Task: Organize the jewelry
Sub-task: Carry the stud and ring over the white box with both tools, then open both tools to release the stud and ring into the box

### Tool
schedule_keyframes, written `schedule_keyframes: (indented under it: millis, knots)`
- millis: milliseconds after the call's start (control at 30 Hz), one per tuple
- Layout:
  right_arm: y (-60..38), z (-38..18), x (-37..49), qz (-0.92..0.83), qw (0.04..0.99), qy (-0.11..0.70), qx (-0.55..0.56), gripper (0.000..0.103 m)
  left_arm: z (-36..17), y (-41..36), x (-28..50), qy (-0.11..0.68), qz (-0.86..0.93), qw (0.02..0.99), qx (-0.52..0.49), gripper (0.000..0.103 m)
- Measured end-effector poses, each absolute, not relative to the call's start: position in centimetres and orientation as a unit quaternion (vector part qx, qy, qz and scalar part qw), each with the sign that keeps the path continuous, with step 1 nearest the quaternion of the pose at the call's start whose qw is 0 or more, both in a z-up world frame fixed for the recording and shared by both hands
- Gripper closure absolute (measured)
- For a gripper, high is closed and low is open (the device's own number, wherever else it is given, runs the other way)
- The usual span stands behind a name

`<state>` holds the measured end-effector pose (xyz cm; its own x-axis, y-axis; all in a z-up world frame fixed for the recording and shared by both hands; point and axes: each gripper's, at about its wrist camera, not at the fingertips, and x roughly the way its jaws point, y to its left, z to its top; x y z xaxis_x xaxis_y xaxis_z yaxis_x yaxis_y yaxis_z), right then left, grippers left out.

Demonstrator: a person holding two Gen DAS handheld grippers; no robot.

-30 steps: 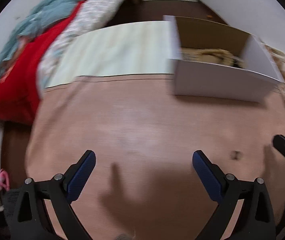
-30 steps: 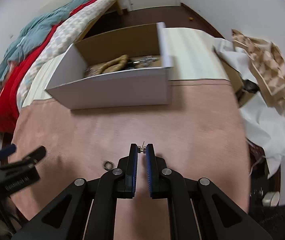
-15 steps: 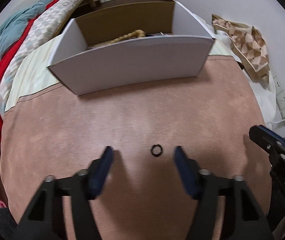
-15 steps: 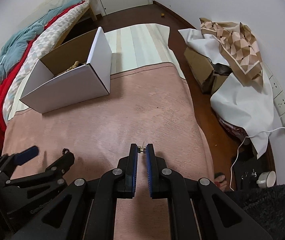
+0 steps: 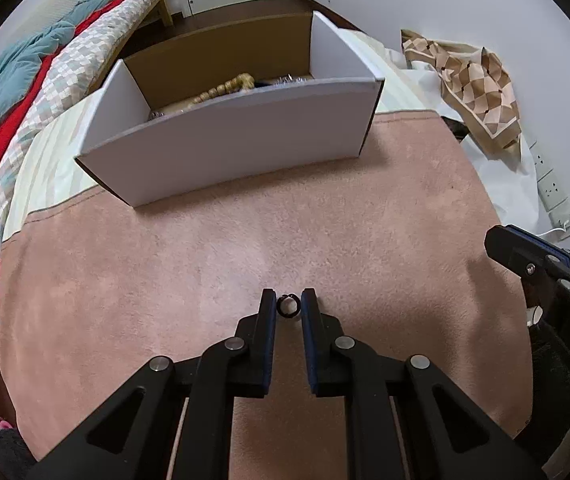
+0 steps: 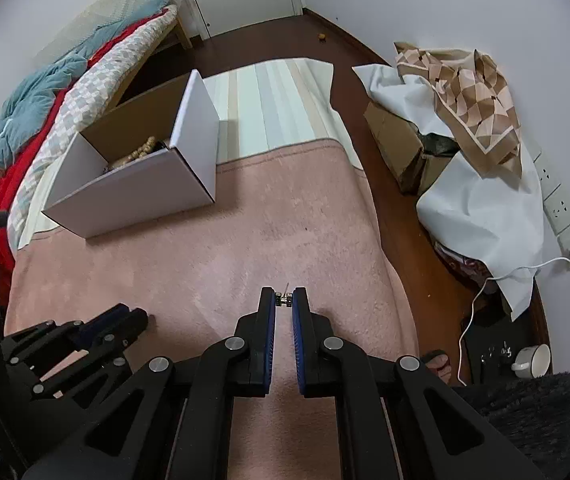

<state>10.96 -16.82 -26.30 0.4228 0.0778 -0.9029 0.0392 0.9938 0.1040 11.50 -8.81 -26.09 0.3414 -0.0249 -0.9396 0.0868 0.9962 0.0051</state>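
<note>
My left gripper point(image 5: 288, 305) is shut on a small black ring point(image 5: 288, 306), held between its fingertips just above the pink blanket point(image 5: 205, 264). My right gripper point(image 6: 283, 300) is shut on a tiny metal earring point(image 6: 284, 299) with a thin pin sticking up. The white cardboard box point(image 5: 229, 140) stands open ahead of the left gripper, with a beige bead necklace point(image 5: 221, 90) inside. The box also shows in the right wrist view point(image 6: 137, 196), far left. The left gripper shows at the lower left of the right wrist view point(image 6: 117, 324).
A red and checked quilt point(image 5: 25, 120) lies left of the box. A striped mat point(image 6: 277, 108) lies beyond the blanket. A white sheet with a brown patterned cloth point(image 6: 473, 92) covers cartons on the right. A power strip point(image 6: 565, 216), cable and a cup point(image 6: 533, 360) sit on the floor.
My left gripper swung toward the black ring and closed on it. My right gripper turned to the right, still holding the earring.
</note>
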Motion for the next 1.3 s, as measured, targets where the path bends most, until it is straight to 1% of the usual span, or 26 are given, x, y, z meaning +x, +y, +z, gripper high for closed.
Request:
schedule_keyframes:
  millis: [133, 233, 367, 467, 567, 700, 867, 967, 1033, 1067, 1100, 1133, 1167, 1200, 1233, 1267, 1300]
  knots:
    - [-16.4, -25.0, 10.9, 0.020, 0.848, 0.527, 0.056, 0.094, -24.3, -8.2, 11.8, 0.564, -0.037, 0.825, 0.017, 0.093]
    - [-16.0, -23.5, 11.3, 0.032, 0.853, 0.518, 0.061, 0.094, -21.7, -6.9, 12.5, 0.552, -0.040, 0.833, -0.001, 0.093]
    - [-14.8, -20.7, 13.3, 0.057, 0.861, 0.500, 0.072, 0.094, -17.7, -4.0, 15.5, 0.529, -0.038, 0.847, -0.028, 0.093]
    - [-13.3, -18.8, 16.0, 0.079, 0.865, 0.489, 0.078, 0.094, -16.0, -1.8, 18.3, 0.521, -0.027, 0.852, -0.039, 0.093]
    - [-11.7, -18.0, 19.3, 0.099, 0.862, 0.490, 0.080, 0.094, -15.9, 0.0, 21.4, 0.531, -0.021, 0.846, -0.049, 0.093]
    - [-9.9, -18.6, 23.8, 0.115, 0.846, 0.516, 0.066, 0.094, -17.0, 1.6, 24.8, 0.558, -0.017, 0.828, -0.057, 0.093]
    - [-7.9, -20.5, 28.0, 0.122, 0.819, 0.561, 0.026, 0.094, -19.0, 2.3, 26.9, 0.594, -0.009, 0.802, -0.056, 0.091]
    - [-7.5, -21.2, 29.1, 0.118, 0.807, 0.579, 0.012, 0.093, -19.4, 2.6, 27.2, 0.606, -0.006, 0.793, -0.066, 0.090]
    - [-7.4, -21.4, 29.4, 0.115, 0.803, 0.585, 0.007, 0.092, -19.2, 2.8, 27.3, 0.606, 0.000, 0.793, -0.070, 0.086]
    - [-7.4, -21.2, 29.5, 0.112, 0.803, 0.585, 0.004, 0.086, -18.9, 3.0, 27.3, 0.604, 0.003, 0.794, -0.069, 0.079]
    - [-7.6, -21.1, 29.5, 0.109, 0.804, 0.585, 0.002, 0.081, -18.5, 3.2, 27.3, 0.600, 0.011, 0.797, -0.067, 0.067]
    - [-7.7, -20.8, 29.5, 0.106, 0.805, 0.583, 0.003, 0.070, -18.2, 3.3, 27.4, 0.598, 0.016, 0.799, -0.065, 0.059]
    - [-7.8, -20.4, 29.4, 0.105, 0.807, 0.581, 0.005, 0.063, -17.6, 3.5, 27.2, 0.590, 0.021, 0.804, -0.065, 0.046]
    - [-7.9, -20.1, 29.4, 0.105, 0.809, 0.578, 0.006, 0.060, -17.1, 3.8, 27.1, 0.584, 0.028, 0.809, -0.065, 0.040]
    - [-8.0, -19.6, 29.3, 0.101, 0.811, 0.576, 0.005, 0.056, -16.7, 4.1, 27.1, 0.580, 0.033, 0.811, -0.066, 0.038]
    - [-8.2, -19.2, 29.2, 0.099, 0.813, 0.574, 0.004, 0.055, -16.2, 4.3, 26.8, 0.575, 0.036, 0.815, -0.068, 0.037]
    - [-8.3, -18.9, 29.1, 0.097, 0.814, 0.572, 0.004, 0.054, -15.9, 4.6, 26.7, 0.573, 0.041, 0.816, -0.067, 0.033]
